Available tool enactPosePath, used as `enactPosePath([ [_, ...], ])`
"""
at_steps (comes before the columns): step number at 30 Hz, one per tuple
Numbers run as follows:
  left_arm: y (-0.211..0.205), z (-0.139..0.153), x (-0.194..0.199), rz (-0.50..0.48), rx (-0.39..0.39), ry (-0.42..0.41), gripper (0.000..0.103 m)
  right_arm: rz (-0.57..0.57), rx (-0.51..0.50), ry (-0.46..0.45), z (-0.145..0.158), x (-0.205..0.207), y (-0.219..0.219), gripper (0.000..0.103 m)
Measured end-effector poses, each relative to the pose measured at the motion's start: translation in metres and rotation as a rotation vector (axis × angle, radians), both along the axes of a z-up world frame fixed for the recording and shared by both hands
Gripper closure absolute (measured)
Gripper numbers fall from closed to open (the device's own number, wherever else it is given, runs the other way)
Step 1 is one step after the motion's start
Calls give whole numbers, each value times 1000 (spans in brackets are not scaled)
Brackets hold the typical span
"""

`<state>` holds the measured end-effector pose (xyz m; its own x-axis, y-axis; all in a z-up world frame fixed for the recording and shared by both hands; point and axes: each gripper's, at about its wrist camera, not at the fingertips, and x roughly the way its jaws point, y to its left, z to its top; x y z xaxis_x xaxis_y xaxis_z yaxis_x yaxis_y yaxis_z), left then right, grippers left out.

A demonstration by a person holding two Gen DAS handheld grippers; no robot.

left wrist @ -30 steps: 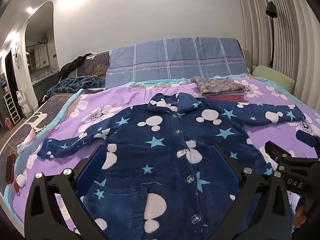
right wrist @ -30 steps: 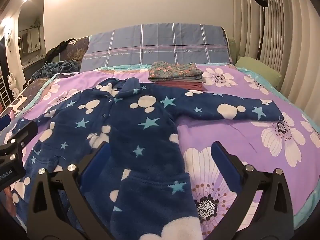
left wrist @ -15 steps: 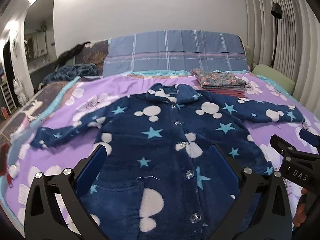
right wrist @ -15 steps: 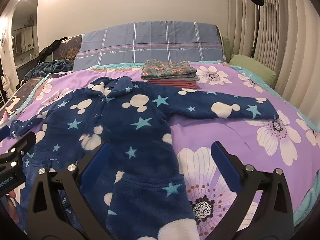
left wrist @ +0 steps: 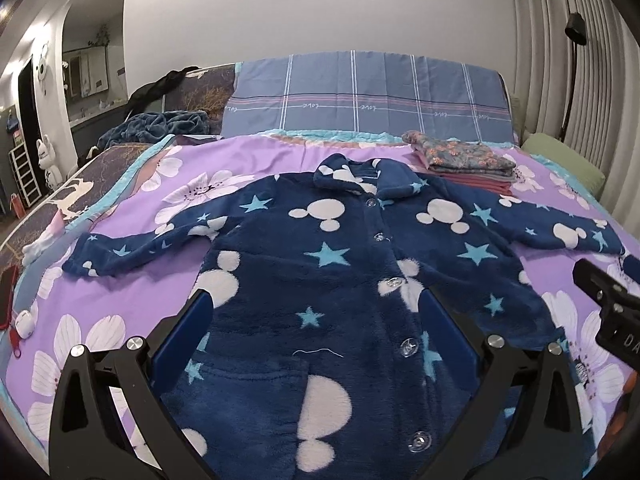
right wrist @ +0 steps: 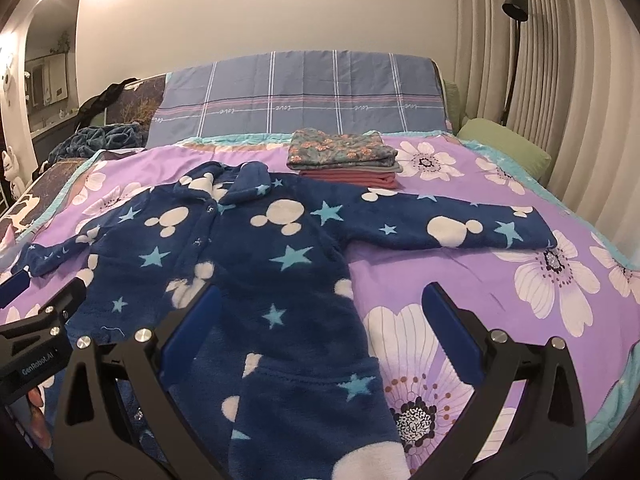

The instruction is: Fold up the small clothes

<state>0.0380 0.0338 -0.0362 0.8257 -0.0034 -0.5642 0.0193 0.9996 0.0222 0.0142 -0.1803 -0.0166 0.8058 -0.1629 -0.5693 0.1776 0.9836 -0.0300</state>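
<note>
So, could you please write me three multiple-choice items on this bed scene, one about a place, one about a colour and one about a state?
1. Where is the stack of folded clothes?
A. Beyond the pajama top's collar, near the plaid headboard cover
B. On the floor
C. On the green pillow

2. What colour is the fleece pajama top?
A. Red with stripes
B. Navy with white shapes and light blue stars
C. Plain grey

3. How does the pajama top lie?
A. Folded in half
B. Rolled into a ball
C. Spread flat, buttoned, both sleeves out to the sides

Answers:
1 A: the stack sits on the purple floral bedspread behind the collar.
2 B: both views show navy fleece with white and blue marks.
3 C: the sleeves stretch out, and the left tool and right tool are open, holding nothing.
</note>
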Motion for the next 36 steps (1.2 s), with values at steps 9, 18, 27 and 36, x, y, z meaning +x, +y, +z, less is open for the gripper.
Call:
enactPosePath([
  [9,13,-2,1,17,-113,-50,1,29,-6,20,-7,8,13,2],
  [18,11,-7,13,-2,-25,2,1,58,-6,54,-17,23,26,2],
  [27,13,-27,24,-35,-23,65,1,83,-11,102,-32,41,38,2],
  [36,16,-32,26,-55,-12,45,1,98,-10,130,-42,54,48,2],
])
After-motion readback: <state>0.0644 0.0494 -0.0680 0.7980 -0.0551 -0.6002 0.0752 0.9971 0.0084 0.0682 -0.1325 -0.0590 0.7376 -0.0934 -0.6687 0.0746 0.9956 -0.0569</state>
